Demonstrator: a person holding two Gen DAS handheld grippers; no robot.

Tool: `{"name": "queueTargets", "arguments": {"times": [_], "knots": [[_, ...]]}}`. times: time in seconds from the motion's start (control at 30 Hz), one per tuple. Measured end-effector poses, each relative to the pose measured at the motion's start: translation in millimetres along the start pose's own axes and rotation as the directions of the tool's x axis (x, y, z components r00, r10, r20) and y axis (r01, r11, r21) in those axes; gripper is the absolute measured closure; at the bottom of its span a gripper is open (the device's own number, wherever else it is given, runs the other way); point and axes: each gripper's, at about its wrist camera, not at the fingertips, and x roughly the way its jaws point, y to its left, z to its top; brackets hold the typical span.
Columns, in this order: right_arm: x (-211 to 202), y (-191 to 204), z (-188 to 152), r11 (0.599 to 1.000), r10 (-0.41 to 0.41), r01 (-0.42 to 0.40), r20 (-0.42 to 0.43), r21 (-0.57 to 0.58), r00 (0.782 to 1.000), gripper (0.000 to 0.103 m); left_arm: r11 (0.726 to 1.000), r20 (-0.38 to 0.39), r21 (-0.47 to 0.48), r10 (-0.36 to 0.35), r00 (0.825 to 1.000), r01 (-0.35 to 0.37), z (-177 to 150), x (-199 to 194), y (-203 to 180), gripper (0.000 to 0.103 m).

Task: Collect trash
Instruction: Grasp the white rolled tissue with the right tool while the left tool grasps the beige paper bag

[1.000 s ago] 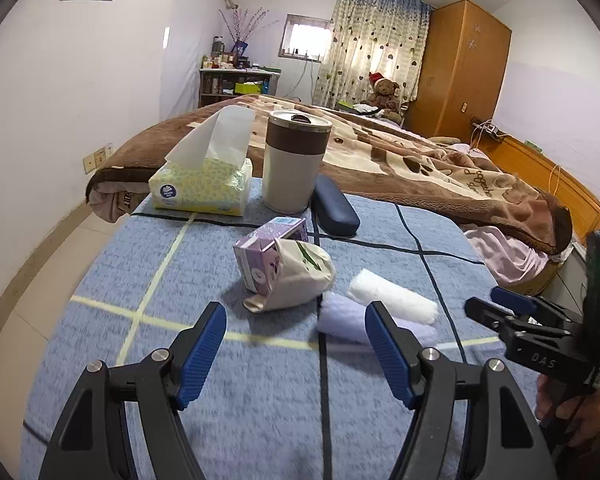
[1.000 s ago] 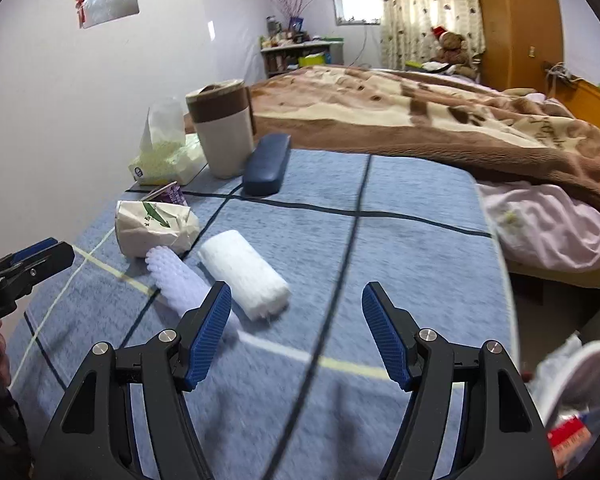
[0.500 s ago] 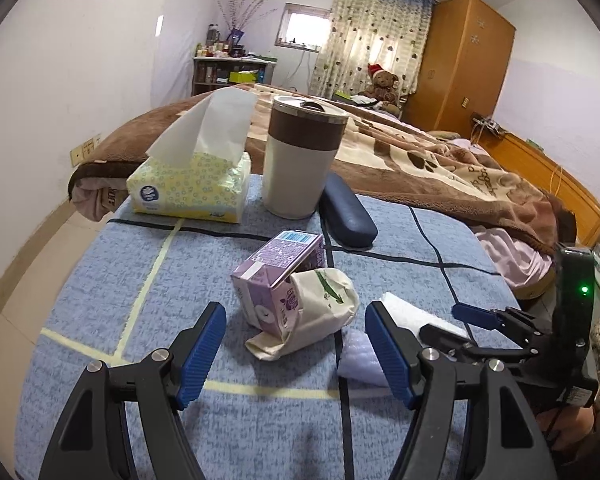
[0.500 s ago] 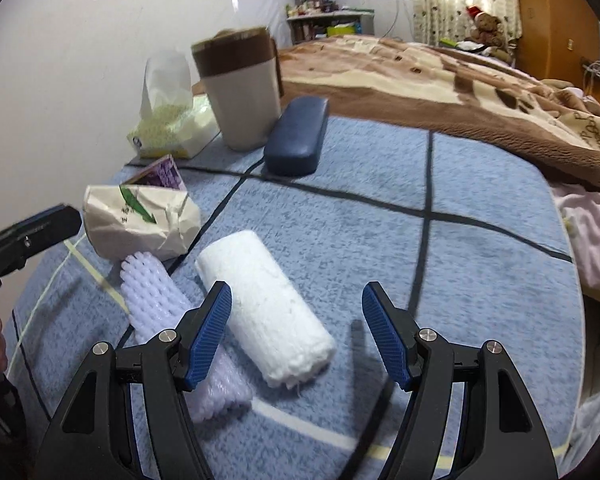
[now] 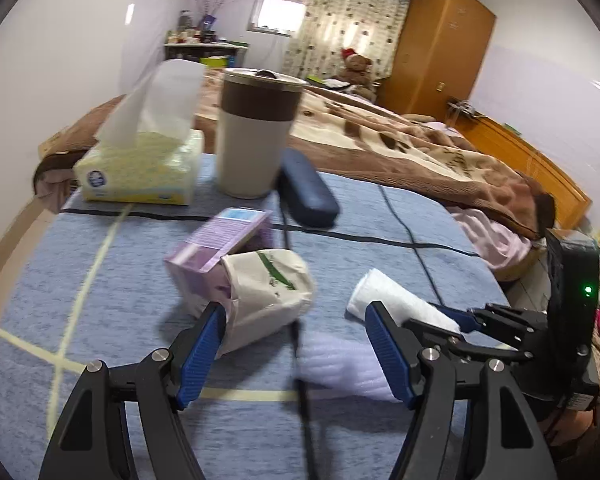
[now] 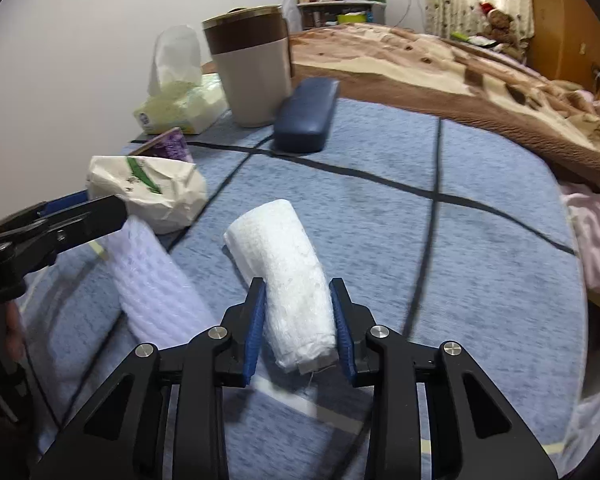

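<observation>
Blue checked cloth (image 6: 480, 240) covers the desk; lower centre in the right view, the right claw (image 6: 298, 322) grips a white roll (image 6: 288, 276). The left claw (image 5: 296, 354) gapes at lower centre, its left finger against a crumpled bag (image 5: 268, 292).

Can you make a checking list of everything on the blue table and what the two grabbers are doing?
Surface: blue checked cloth covers the table.
Job's things: white foam roll, lilac foam roll, crumpled paper bag, purple carton.
Clutter: tissue box, lidded cup, navy case.
Grippers: right gripper shut on white foam roll; left gripper open near the bag.
Cables: nothing seen.
Surroundings: bed with brown blanket, wardrobe.
</observation>
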Motion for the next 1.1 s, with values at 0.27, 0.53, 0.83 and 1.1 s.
{"name": "queueTargets", "arguments": {"times": [0.27,0.53,0.83,1.1], "knots": [[-7,-22,-2,0.996,-0.073,0.072,0.013,0.054,0.997,0.071,0.988,-0.071,0.019,-0.148,0.986,0.15,-15,6,-25,0.031],[-4,-30,-2,0.994,-0.076,0.075,0.013,0.077,0.997,0.071,0.996,-0.012,0.093,0.002,1.0,-0.001,-14,-8,-30,0.031],[-4,-29,-3,0.994,-0.079,0.078,0.014,0.071,0.997,0.071,0.994,-0.069,0.094,0.056,0.996,-0.049,-6,13,-11,0.031],[-2,-30,-2,0.995,-0.081,0.08,0.019,0.063,0.997,0.071,0.993,-0.134,0.117,0.043,0.99,-0.028,-3,36,-10,0.031]]}}
